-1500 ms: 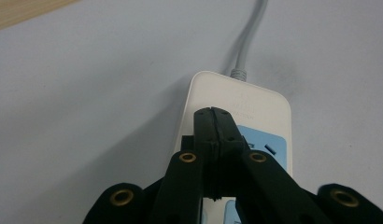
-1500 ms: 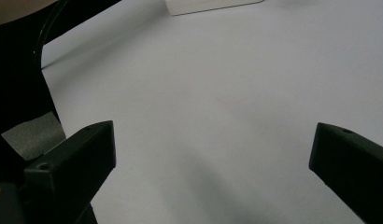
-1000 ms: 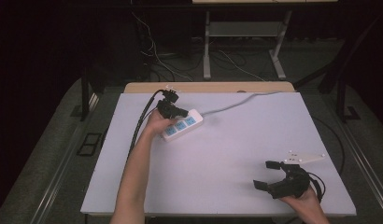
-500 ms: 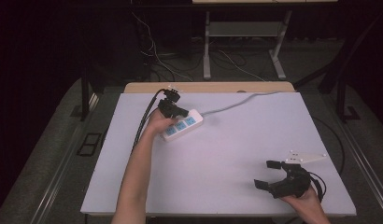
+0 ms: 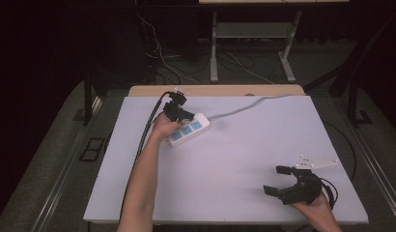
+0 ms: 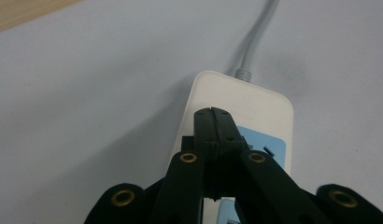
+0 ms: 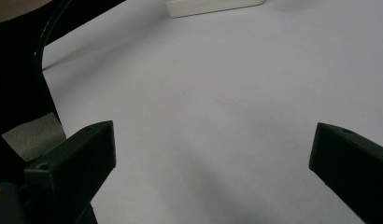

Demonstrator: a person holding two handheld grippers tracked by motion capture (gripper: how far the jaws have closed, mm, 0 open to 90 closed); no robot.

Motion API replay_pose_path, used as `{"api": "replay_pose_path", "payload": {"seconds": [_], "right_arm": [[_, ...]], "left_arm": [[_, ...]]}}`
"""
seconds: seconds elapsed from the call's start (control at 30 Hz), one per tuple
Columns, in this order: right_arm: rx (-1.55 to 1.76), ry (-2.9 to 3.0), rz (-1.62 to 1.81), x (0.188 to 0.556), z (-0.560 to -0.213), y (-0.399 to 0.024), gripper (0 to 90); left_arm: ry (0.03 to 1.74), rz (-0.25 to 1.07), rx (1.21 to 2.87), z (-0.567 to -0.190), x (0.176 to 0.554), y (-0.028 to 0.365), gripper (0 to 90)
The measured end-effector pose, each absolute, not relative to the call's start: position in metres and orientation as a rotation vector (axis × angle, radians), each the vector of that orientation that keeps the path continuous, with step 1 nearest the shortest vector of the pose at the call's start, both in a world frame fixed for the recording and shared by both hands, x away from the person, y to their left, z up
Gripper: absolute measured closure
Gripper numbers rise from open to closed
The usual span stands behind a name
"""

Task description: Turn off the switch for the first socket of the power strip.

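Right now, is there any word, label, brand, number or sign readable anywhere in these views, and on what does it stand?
None can be read.
Power strip: white body with blue socket panels; no print shows on it in the high view or the left gripper view.
Left gripper, jaws shut over the strip: plain black, no marking.
Right gripper, jaws apart: plain black; its grey plate bears only small dots.
Table: bare white, no text.

Left arm: bare forearm (image 5: 143, 174) reaches forward from the bottom edge.
Left gripper: black two-jaw left gripper (image 6: 213, 126), jaws pressed together, tips pointing down at the far left.
Right gripper: black two-jaw right gripper (image 5: 278, 180), jaws spread wide, held low near right by the right hand (image 5: 316, 205).
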State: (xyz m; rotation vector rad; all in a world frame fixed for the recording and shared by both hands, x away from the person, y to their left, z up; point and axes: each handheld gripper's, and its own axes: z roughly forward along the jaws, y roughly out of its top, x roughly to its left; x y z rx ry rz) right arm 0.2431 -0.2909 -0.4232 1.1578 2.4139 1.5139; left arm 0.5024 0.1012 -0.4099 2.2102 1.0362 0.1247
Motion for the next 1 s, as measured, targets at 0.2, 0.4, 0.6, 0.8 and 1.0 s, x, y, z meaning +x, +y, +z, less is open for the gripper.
{"api": "replay_pose_path", "payload": {"seconds": [0.2, 0.4, 0.6, 0.8, 1.0], "right_arm": [[1.159, 2.416, 1.512, 0.243, -0.423, -0.290, 0.3], [1.161, 2.406, 1.516, 0.242, -0.423, -0.291, 0.3], [1.159, 2.408, 1.520, 0.241, -0.423, -0.290, 0.3], [1.158, 2.404, 1.524, 0.241, -0.422, -0.291, 0.3], [1.160, 2.405, 1.525, 0.241, -0.422, -0.290, 0.3]], "left_arm": [[1.007, 0.132, 2.195, -0.400, 0.497, 0.102, 89.6], [0.989, 0.163, 2.183, -0.390, 0.487, 0.103, 89.5], [0.990, 0.186, 2.172, -0.379, 0.477, 0.107, 89.2], [0.992, 0.165, 2.122, -0.368, 0.467, 0.114, 70.5], [0.953, 0.111, 2.080, -0.358, 0.456, 0.123, 25.6]]}}
